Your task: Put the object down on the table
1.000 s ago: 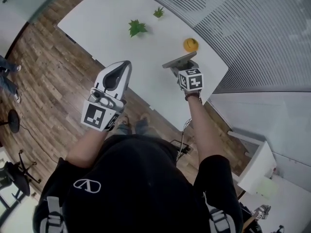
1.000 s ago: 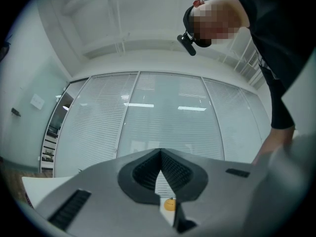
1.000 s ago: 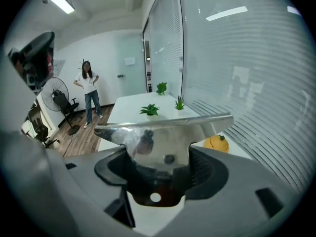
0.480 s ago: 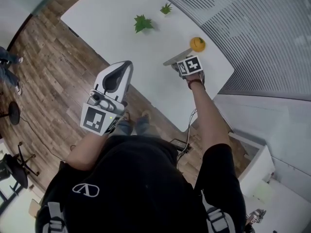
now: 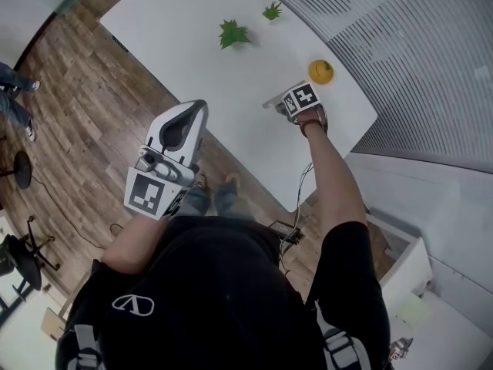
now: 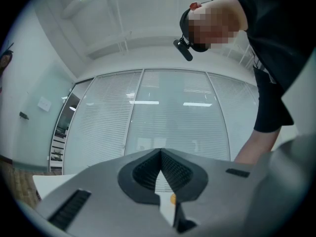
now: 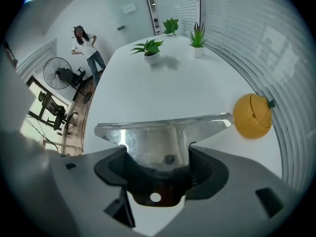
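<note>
My right gripper (image 7: 162, 168) grips the shiny flat metal scraper (image 7: 163, 132) over the white table (image 5: 185, 37), centre-right in the head view. My left gripper (image 6: 160, 171) is clenched on nothing. If I release before the scraper rests flat, it could clatter into the round orange fruit (image 7: 253, 115) nearby.

Your left arm is bent close to your body, and your left gripper (image 5: 198, 110) points forward, jaws closed tip to tip with nothing between them. Your right arm reaches straight ahead, forearm bare. Your right gripper (image 5: 286, 105) has wide-set jaws clamped on the metal object (image 7: 163, 132).
</note>
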Available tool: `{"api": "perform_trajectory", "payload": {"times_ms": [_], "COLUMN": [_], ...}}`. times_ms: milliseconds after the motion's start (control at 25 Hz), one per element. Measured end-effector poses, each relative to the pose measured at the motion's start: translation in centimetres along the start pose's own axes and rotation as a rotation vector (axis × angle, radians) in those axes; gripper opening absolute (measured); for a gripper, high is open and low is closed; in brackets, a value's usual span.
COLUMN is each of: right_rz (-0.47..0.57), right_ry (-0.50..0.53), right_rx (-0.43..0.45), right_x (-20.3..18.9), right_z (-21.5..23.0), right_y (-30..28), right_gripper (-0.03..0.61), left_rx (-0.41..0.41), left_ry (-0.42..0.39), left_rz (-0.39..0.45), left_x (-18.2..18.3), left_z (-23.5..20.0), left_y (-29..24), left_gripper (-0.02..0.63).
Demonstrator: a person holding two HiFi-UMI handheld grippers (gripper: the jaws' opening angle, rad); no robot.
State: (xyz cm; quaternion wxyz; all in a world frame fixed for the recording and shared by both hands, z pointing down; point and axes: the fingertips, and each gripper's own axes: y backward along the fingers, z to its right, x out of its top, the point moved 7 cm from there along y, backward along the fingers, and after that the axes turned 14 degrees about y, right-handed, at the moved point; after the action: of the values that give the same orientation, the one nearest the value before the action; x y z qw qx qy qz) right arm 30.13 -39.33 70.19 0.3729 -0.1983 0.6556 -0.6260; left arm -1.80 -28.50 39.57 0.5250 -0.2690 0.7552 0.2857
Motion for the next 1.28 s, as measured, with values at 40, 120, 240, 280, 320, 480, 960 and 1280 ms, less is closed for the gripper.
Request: {"api": "perform_trajectory", "payload": {"times_ms": [40, 120, 240, 280, 320, 480, 960, 1280], "right_rz": [-0.004, -0.008, -0.018, -0.023, -0.026, -0.027, 0.085, 0.447], "right_ry": [-0.001, 0.0, 0.008, 0.006, 0.001, -0.017, -0.021, 0.063], "right_rx": [0.001, 0.002, -0.002, -0.002, -0.003, -0.022, -0.07, -0.292], "right_x": [0.0, 0.0, -0.1, -0.1, -0.3, -0.6, -0.2, 1.9], "right_z": [0.0, 0.1, 0.0, 0.0, 0.1, 0.4, -0.1, -2.8], "right_y": [-0.1, -0.3, -0.7, -0.8, -0.9, -1.4, 3.0, 16.7], "right_gripper": [0.31, 0.311, 0.311, 0.311, 0.311, 0.337, 0.307, 0.138], "left_rx": [0.002, 0.004, 0.004, 0.003, 0.004, 0.008, 0.0, -0.065], "left_ry": [0.0, -0.001, -0.001, -0.002, -0.002, 0.0, 0.01, 0.005], "left_rz": [0.0, 0.0, -0.004, -0.005, -0.005, -0.007, -0.016, -0.011], "left_x": [0.0, 0.0, 0.0, 0.1, 0.1, -0.1, -0.1, 0.9], "left_z": [0.0, 0.0, 0.0, 0.0, 0.0, -0.2, 0.2, 1.9], "left_y": [0.0, 0.0, 0.0, 0.0, 0.0, 0.1, -0.4, -1.2], "left_gripper": [0.005, 0.005, 0.005, 0.005, 0.005, 0.005, 0.005, 0.005]}}
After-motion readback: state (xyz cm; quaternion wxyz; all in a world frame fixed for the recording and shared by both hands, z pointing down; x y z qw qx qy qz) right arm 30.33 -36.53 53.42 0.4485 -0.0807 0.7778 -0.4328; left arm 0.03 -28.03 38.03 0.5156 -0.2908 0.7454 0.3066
